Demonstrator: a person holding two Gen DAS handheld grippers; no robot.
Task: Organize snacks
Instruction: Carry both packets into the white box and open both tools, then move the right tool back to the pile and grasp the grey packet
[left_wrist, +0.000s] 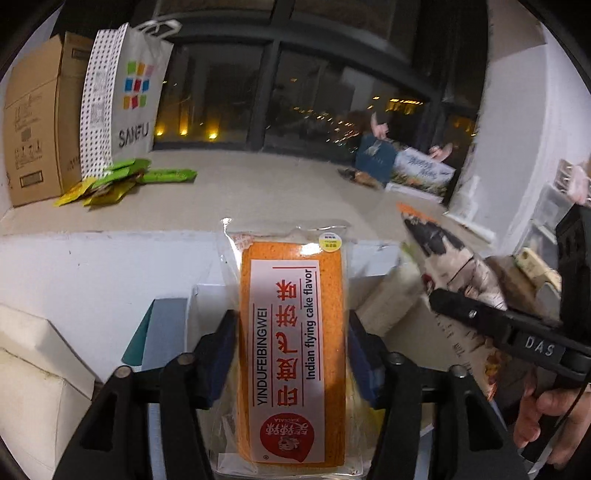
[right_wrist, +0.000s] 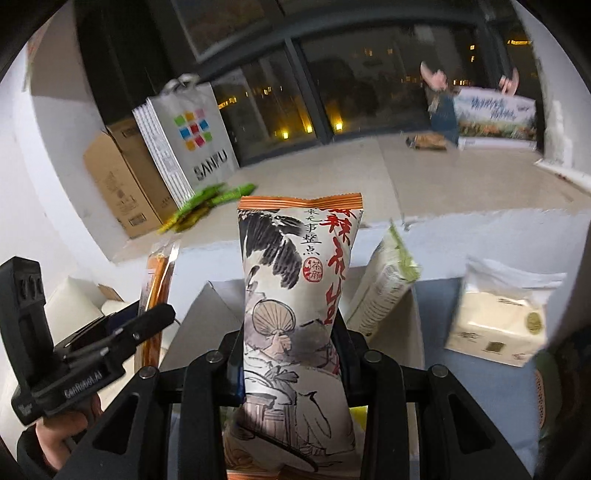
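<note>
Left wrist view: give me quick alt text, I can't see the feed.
The left gripper holds an orange cake pack upright between its fingers. To the right, the right gripper holds an ink-painted snack bag. Behind, green packets lie on a ledge beside a paper bag.

Both grippers are black plastic with round screws: the left gripper (right_wrist: 147, 325) reads "GenRobot.AI", the right gripper (left_wrist: 454, 306) "DAS".

- Cake packet (left_wrist: 291, 354) — orange slab in clear wrap, white label, red and black lettering.
- Snack pouch (right_wrist: 295, 306) — pale, grey-black ink drawing, red characters, orange-striped top seal.
- Shopping bag (left_wrist: 135, 92) — white, multicoloured squares; side panel black-dotted.
- Sachets (left_wrist: 110, 181) at the ledge's left end — green, yellow.
</note>
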